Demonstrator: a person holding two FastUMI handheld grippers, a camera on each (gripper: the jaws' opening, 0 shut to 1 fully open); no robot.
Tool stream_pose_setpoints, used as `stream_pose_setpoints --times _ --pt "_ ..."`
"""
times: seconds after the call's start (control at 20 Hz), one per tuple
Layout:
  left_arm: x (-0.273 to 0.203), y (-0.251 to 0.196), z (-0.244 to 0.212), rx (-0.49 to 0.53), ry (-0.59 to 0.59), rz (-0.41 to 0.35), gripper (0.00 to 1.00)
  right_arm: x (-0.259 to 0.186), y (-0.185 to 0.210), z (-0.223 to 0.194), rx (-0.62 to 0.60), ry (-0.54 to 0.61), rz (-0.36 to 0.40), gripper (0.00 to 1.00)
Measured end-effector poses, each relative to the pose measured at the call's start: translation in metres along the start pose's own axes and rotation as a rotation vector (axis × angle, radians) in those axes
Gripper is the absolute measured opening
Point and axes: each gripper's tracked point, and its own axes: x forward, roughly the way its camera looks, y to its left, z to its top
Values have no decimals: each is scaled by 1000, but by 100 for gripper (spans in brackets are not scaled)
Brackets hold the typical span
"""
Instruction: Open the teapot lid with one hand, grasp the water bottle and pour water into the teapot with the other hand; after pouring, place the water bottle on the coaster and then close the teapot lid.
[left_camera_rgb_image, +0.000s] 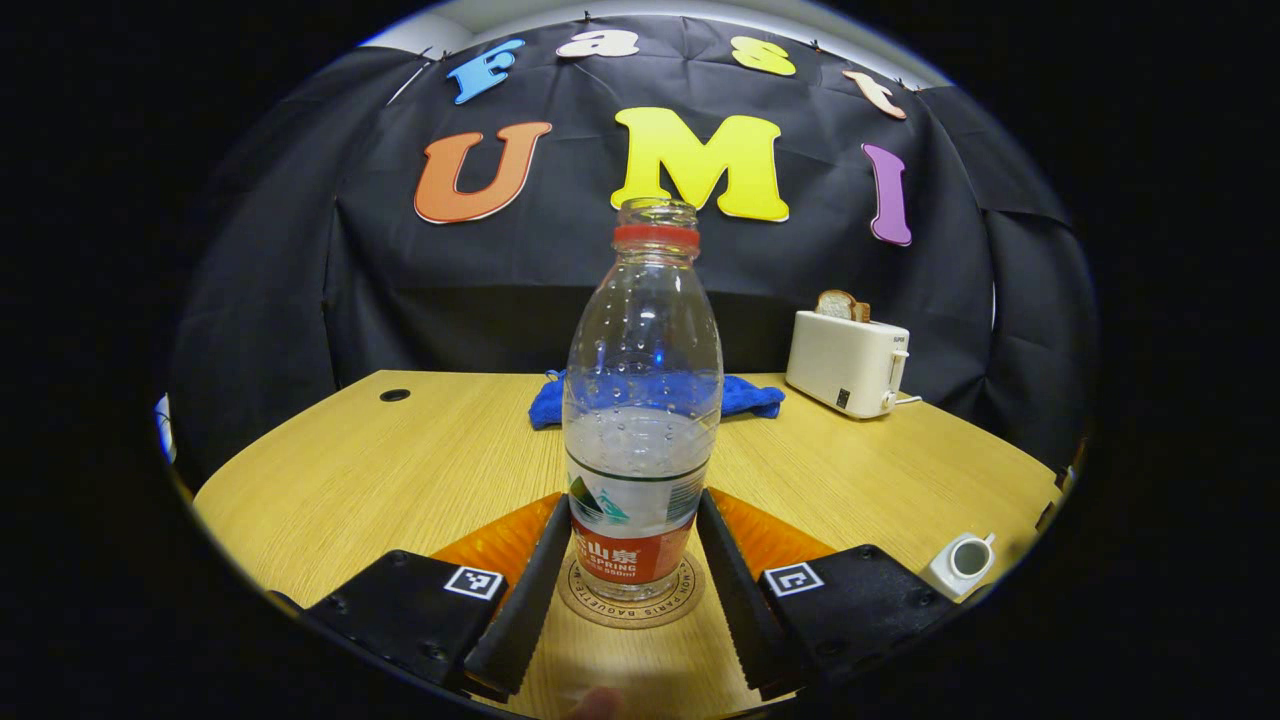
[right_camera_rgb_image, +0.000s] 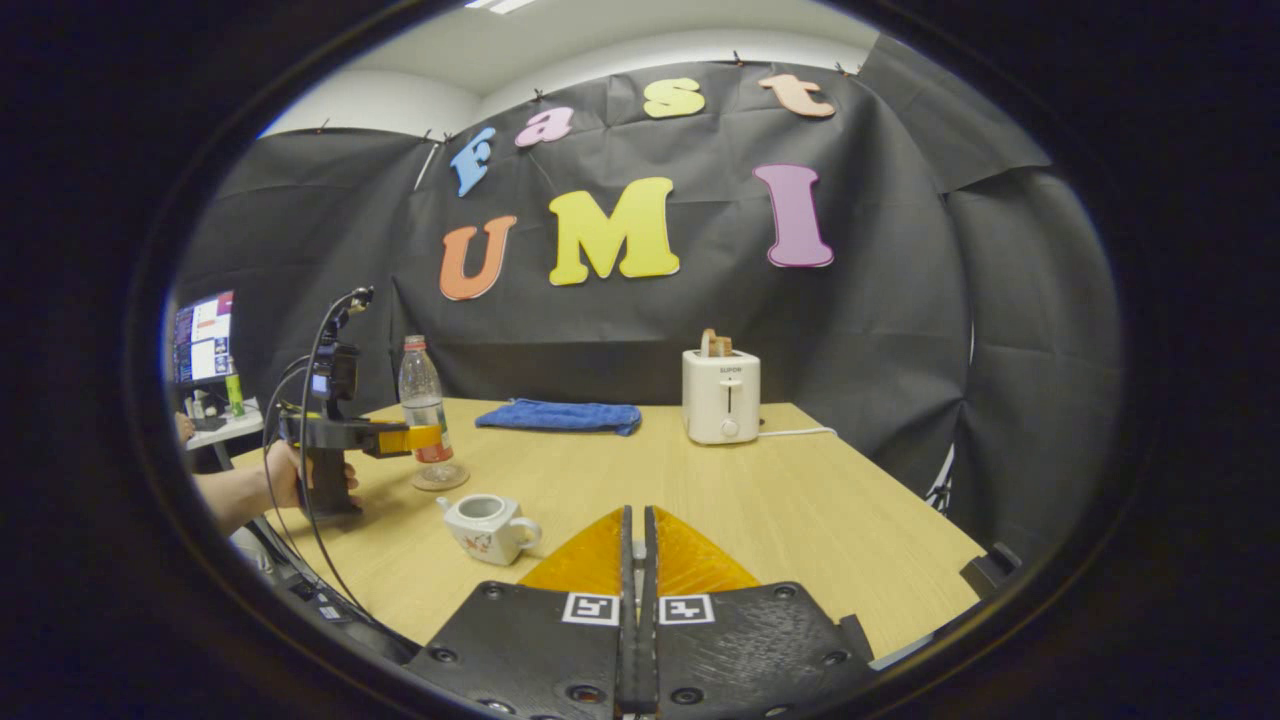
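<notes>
Clear water bottle (left_camera_rgb_image: 642, 420) stands on the coaster (left_camera_rgb_image: 632, 598) between the left hand-held gripper (left_camera_rgb_image: 632, 580) fingers, spread apart.

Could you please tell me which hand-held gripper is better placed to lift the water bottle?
Left. The left hand-held gripper flanks the clear plastic water bottle on the round cork coaster; the right hand-held gripper is shut, far off.

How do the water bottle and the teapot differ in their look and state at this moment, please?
The water bottle is tall, clear plastic, part full of water; the teapot is squat, white and opaque. The bottle stands on the coaster between the left gripper's fingers; the teapot sits on the bare table, with no gripper at it. The right gripper is shut. Both stand upright with open tops: no cap, no lid.
</notes>
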Motion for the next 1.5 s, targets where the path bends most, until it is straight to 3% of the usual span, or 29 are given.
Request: stream_pose_setpoints --times 0.05,0.2,0.45,0.85,1.15,1.5 --pt "-1 1 -1 0 2 0 80 -1 0 0 -1 0 1 0" --pt "-3 1 0 -7 0 -4 100 -1 2 1 -2 -2 4 0" --pt "-18 0 1 -26 8 -1 100 -5 6 2 1 -7 9 0" --pt "-93 14 -3 -86 -7 71 100 4 21 25 -18 -43 42 0" --pt "-155 33 13 -78 -83 146 100 28 74 36 -36 -59 182 0" --pt "-215 56 18 -5 -161 254 100 63 124 37 -73 -81 278 0"
